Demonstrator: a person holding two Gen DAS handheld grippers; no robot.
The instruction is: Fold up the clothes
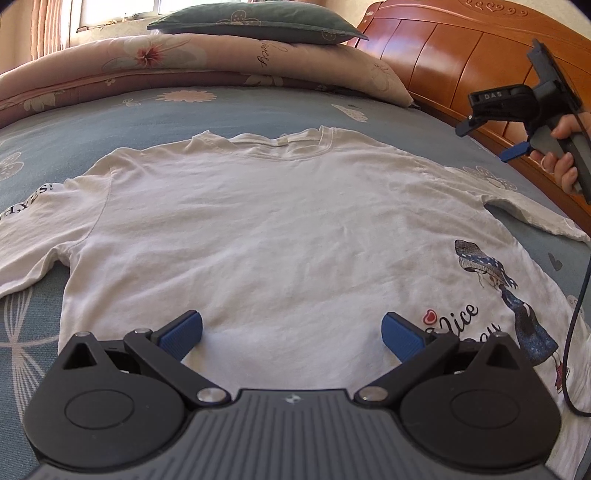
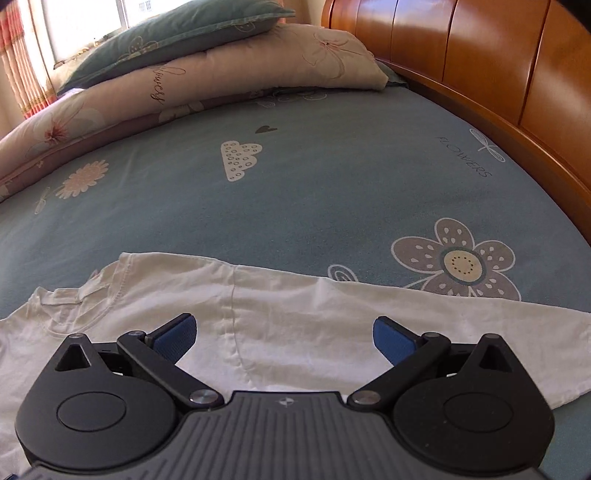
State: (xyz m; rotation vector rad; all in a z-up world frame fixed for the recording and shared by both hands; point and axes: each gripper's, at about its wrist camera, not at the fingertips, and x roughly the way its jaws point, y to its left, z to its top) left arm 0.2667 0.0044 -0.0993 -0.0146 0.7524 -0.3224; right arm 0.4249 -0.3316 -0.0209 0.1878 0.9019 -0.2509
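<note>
Tongs wide apart on both sides, a white T-shirt [image 1: 258, 229] spread flat and face up on a bed [image 2: 332, 192] awaits its first fold. Left tongs [image 1: 291, 334] hover low over the shirt's lower body, blue pads [image 1: 183, 332] splayed and gripping nothing. Right tongs [image 2: 284, 338], equally wide and empty in their own camera, hang above the shoulder seam and short sleeve [image 2: 443, 332] on that side; from the left wrist view they appear raised off the bed in a person's hand [image 1: 565, 162], near the wooden headboard [image 1: 461, 55]. No fold is visible: both sleeves lie outstretched, the collar [image 1: 284, 144] points toward the stacked pillows [image 1: 255, 26] and folded quilt [image 1: 184, 59], and the printed figure sits by the hem. Whether the hem itself is smooth cannot be told, as the left tool's body hides it. Judged from this, the whole folding job remains: sleeves in, body doubled.
</note>
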